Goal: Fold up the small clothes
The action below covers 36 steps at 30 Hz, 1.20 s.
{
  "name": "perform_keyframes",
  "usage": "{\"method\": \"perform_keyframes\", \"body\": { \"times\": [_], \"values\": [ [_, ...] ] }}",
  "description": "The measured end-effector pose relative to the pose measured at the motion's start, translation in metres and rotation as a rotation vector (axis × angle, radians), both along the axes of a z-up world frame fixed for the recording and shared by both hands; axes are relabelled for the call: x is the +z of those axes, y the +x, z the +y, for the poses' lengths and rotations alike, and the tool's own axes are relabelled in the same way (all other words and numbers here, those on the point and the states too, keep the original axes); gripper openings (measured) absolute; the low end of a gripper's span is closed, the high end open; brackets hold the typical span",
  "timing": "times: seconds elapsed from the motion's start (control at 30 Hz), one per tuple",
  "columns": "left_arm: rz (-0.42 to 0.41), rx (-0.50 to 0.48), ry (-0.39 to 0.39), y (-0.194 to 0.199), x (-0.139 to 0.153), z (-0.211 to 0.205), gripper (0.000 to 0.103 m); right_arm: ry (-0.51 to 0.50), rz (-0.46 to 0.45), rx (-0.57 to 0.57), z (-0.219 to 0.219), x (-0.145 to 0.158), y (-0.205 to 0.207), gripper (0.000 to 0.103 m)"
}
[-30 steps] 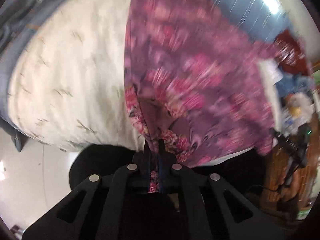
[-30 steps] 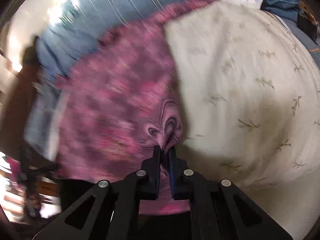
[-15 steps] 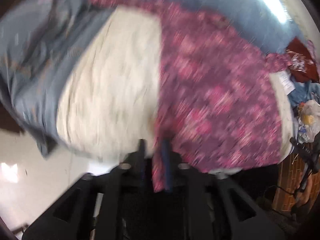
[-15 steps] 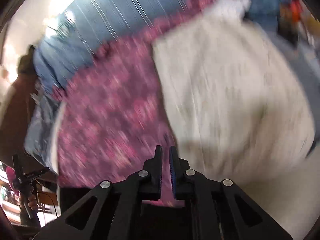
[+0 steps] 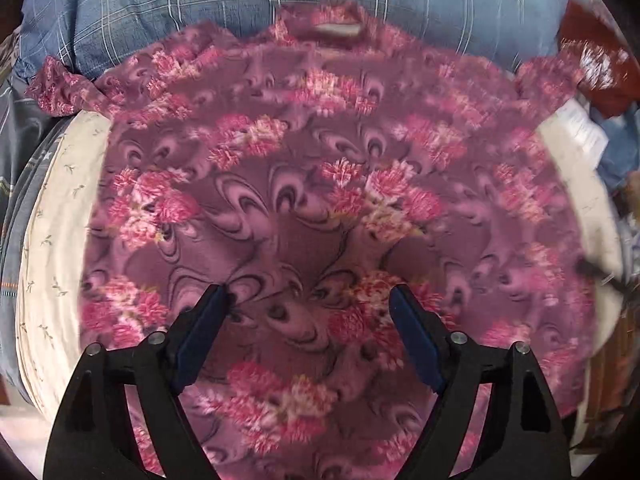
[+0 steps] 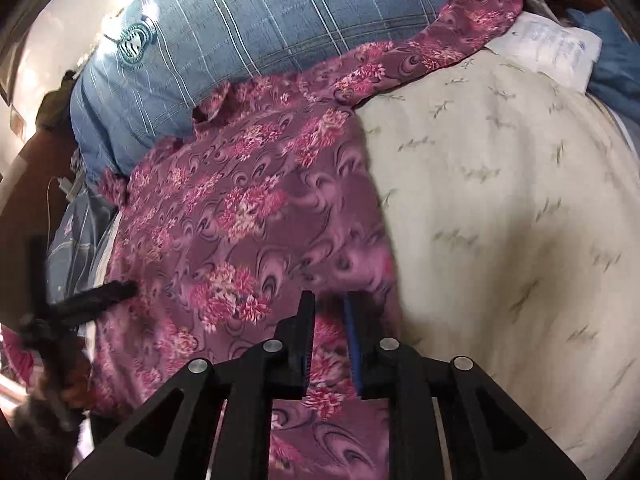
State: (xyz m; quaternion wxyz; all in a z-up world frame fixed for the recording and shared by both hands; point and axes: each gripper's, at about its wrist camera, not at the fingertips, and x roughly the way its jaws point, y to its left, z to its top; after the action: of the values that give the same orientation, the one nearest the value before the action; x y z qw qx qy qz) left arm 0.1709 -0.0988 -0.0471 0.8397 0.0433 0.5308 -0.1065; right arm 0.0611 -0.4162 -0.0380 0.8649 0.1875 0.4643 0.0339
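Purple floral shirt (image 5: 320,200) spread flat on a cream bed cover (image 5: 52,248), collar toward the top of the frame against a blue checked pillow (image 5: 160,8). Fills most of the left wrist view, both sleeves visible at upper left and upper right. Left tool (image 5: 308,300) at bottom centre, jaws wide and opening, cloth below but nothing pinched. Right wrist view: shirt (image 6: 240,208) only in the left half, bare cream cover (image 6: 500,220) in the right half, white paper (image 6: 556,52) at upper right. Right tool (image 6: 330,312) at bottom centre over the shirt's right edge, jaws narrowly parted and opening, pads not pressing the fabric.
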Motion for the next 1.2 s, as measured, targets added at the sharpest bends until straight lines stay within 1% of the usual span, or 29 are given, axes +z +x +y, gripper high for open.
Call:
{"method": "perform_keyframes", "body": {
  "times": [0.07, 0.1, 0.13, 0.2, 0.23, 0.3, 0.37, 0.4, 0.43, 0.47, 0.5, 0.53, 0.57, 0.6, 0.63, 0.67, 0.7, 0.77, 0.8, 0.83, 0.87, 0.9, 1.0, 1.1, 1.2],
  "values": [
    [-0.061, -0.028, -0.018, 0.005, 0.014, -0.007, 0.084, 0.004, -0.074, -0.058, -0.032, 0.029, 0.006, 0.017],
    [-0.106, -0.037, -0.027, 0.01, 0.025, -0.012, 0.084, -0.008, -0.118, -0.115, -0.058, 0.047, 0.016, 0.02],
    [-0.156, -0.035, -0.034, 0.017, 0.037, -0.017, 0.084, -0.02, -0.141, -0.163, -0.077, 0.06, 0.025, 0.03],
    [-0.233, -0.012, -0.049, 0.035, 0.054, -0.025, 0.084, -0.035, -0.183, -0.272, -0.118, 0.082, 0.047, 0.041],
    [-0.25, 0.004, -0.051, 0.045, 0.055, -0.029, 0.084, -0.036, -0.205, -0.327, -0.141, 0.09, 0.061, 0.045],
    [-0.263, 0.054, -0.048, 0.071, 0.05, -0.036, 0.084, -0.035, -0.216, -0.388, -0.178, 0.099, 0.091, 0.046],
    [-0.235, 0.089, -0.039, 0.091, 0.033, -0.043, 0.084, -0.048, -0.194, -0.451, -0.207, 0.098, 0.127, 0.046],
    [-0.214, 0.089, -0.026, 0.1, 0.021, -0.047, 0.084, -0.046, -0.197, -0.481, -0.219, 0.095, 0.14, 0.046],
    [-0.199, 0.084, -0.006, 0.105, 0.011, -0.052, 0.084, -0.036, -0.198, -0.504, -0.231, 0.09, 0.155, 0.046],
    [-0.178, 0.077, 0.034, 0.109, -0.003, -0.057, 0.085, -0.035, -0.19, -0.535, -0.24, 0.084, 0.168, 0.046],
    [-0.157, 0.073, 0.056, 0.11, -0.016, -0.06, 0.088, -0.04, -0.185, -0.555, -0.248, 0.079, 0.177, 0.046],
    [-0.193, 0.085, 0.036, 0.106, -0.017, -0.056, 0.091, -0.049, -0.179, -0.578, -0.256, 0.073, 0.188, 0.046],
    [-0.204, 0.098, 0.012, 0.104, -0.015, -0.051, 0.091, -0.068, -0.171, -0.601, -0.261, 0.068, 0.196, 0.046],
    [-0.183, 0.093, -0.014, 0.104, -0.014, -0.048, 0.091, -0.1, -0.17, -0.628, -0.265, 0.065, 0.202, 0.046],
    [-0.174, 0.092, -0.025, 0.106, -0.015, -0.046, 0.094, -0.122, -0.182, -0.644, -0.267, 0.063, 0.205, 0.047],
    [-0.173, 0.095, -0.029, 0.107, -0.016, -0.044, 0.094, -0.135, -0.193, -0.655, -0.269, 0.061, 0.208, 0.048],
    [-0.175, 0.097, -0.033, 0.107, -0.016, -0.044, 0.095, -0.138, -0.198, -0.665, -0.273, 0.059, 0.212, 0.055],
    [-0.176, 0.097, -0.022, 0.109, -0.019, -0.045, 0.096, -0.136, -0.208, -0.684, -0.279, 0.056, 0.218, 0.055],
    [-0.181, 0.101, -0.019, 0.108, -0.018, -0.046, 0.096, -0.12, -0.237, -0.67, -0.281, 0.056, 0.219, 0.041],
    [-0.181, 0.105, -0.019, 0.107, -0.017, -0.047, 0.096, -0.102, -0.255, -0.642, -0.283, 0.055, 0.221, 0.01],
    [-0.18, 0.107, -0.019, 0.108, -0.017, -0.047, 0.096, -0.105, -0.253, -0.623, -0.281, 0.058, 0.225, 0.006],
    [-0.179, 0.112, -0.019, 0.108, -0.017, -0.047, 0.096, -0.123, -0.253, -0.61, -0.277, 0.06, 0.225, 0.006],
    [-0.177, 0.143, -0.034, 0.108, -0.01, -0.044, 0.096, -0.165, -0.314, -0.543, -0.251, 0.076, 0.215, 0.005],
    [-0.201, 0.208, -0.054, 0.116, 0.006, -0.04, 0.096, -0.154, -0.339, -0.469, -0.219, 0.09, 0.204, 0.005],
    [-0.225, 0.233, -0.071, 0.122, 0.014, -0.028, 0.096, -0.125, -0.354, -0.39, -0.182, 0.102, 0.197, 0.005]
  ]
}}
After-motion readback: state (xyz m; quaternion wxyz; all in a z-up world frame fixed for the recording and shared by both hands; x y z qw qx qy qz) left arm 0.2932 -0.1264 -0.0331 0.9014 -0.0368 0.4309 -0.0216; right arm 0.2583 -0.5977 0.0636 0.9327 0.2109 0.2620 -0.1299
